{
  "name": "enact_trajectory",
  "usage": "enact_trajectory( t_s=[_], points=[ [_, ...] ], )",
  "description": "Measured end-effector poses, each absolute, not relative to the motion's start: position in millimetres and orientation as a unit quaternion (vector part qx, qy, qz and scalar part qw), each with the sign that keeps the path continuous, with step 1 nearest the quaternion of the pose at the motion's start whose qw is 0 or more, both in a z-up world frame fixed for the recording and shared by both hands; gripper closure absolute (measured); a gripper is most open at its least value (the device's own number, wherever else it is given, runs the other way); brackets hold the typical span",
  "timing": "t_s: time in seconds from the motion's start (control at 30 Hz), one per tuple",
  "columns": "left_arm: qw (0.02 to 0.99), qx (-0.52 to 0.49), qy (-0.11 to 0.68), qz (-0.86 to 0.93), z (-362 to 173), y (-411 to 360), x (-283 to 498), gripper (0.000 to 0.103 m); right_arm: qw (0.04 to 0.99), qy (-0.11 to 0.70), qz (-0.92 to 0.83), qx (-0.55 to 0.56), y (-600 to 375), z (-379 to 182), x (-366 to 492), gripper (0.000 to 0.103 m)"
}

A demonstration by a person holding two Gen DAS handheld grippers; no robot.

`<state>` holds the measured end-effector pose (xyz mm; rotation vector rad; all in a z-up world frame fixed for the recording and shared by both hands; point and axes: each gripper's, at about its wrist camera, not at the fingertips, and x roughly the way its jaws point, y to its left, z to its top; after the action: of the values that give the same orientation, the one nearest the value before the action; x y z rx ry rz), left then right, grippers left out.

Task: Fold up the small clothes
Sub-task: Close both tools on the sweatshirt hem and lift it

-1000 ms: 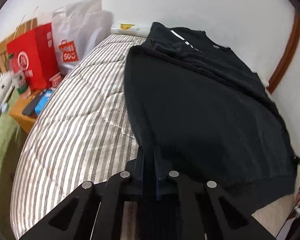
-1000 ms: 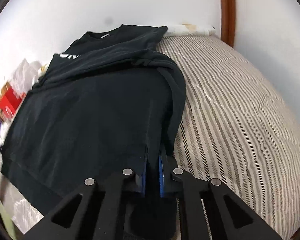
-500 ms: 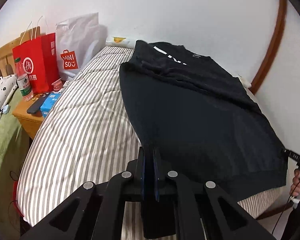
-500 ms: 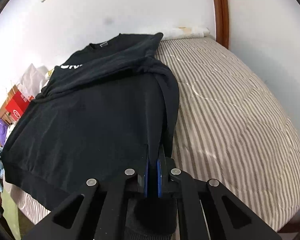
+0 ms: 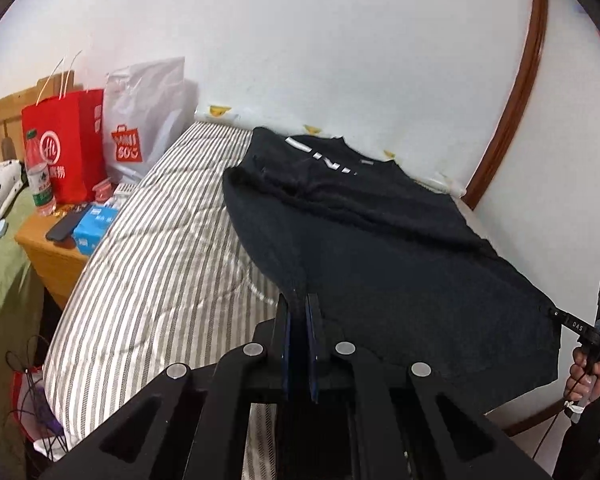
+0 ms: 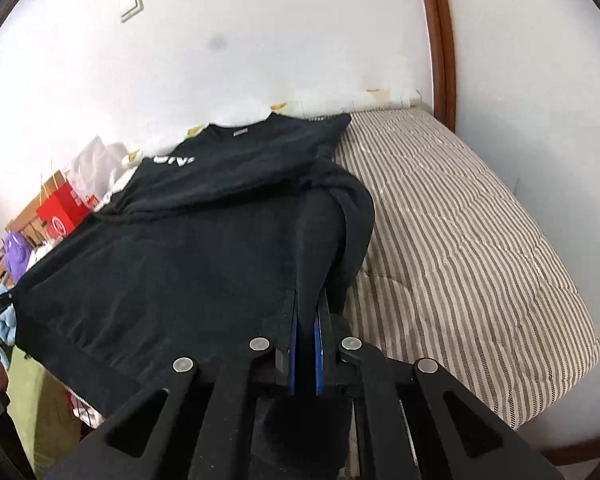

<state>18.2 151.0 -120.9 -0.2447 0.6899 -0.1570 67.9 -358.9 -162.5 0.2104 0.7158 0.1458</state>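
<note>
Nearest the left wrist camera, the left gripper (image 5: 300, 312) has its blue pads pressed together on 1 lower corner of the black T-shirt (image 5: 380, 248). In the right wrist view the right gripper (image 6: 308, 312) pinches the other lower corner the same way, with dark cloth bunched between its fingers. The hem is lifted off the striped bed (image 5: 160, 272) between the 2 grippers, while the upper part of the shirt, with white lettering near the collar, lies on the mattress close to the white wall (image 5: 340, 60). To the left of the bed stands a wooden nightstand (image 5: 48, 248) with a phone, a blue packet and a plastic bottle (image 5: 38, 176). Behind it are 2 shopping bags, 1 red (image 5: 72, 144) and 1 white (image 5: 144, 124).
</note>
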Motion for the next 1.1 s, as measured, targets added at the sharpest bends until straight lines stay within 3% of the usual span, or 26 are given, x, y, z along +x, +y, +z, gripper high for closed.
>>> enact_trajectory(
  t_s=[0.63, 1.1],
  points=[
    [0.95, -0.123, 0.28, -0.065, -77, 149, 87, 0.096, 0.95, 0.273, 0.097, 0.114, -361, -101, 111, 0.097],
    [0.951, -0.138, 0.272, -0.04, -76, 169, 208, 0.096, 0.957, 0.256, 0.079, 0.115, -340, -75, 235, 0.097]
  ],
)
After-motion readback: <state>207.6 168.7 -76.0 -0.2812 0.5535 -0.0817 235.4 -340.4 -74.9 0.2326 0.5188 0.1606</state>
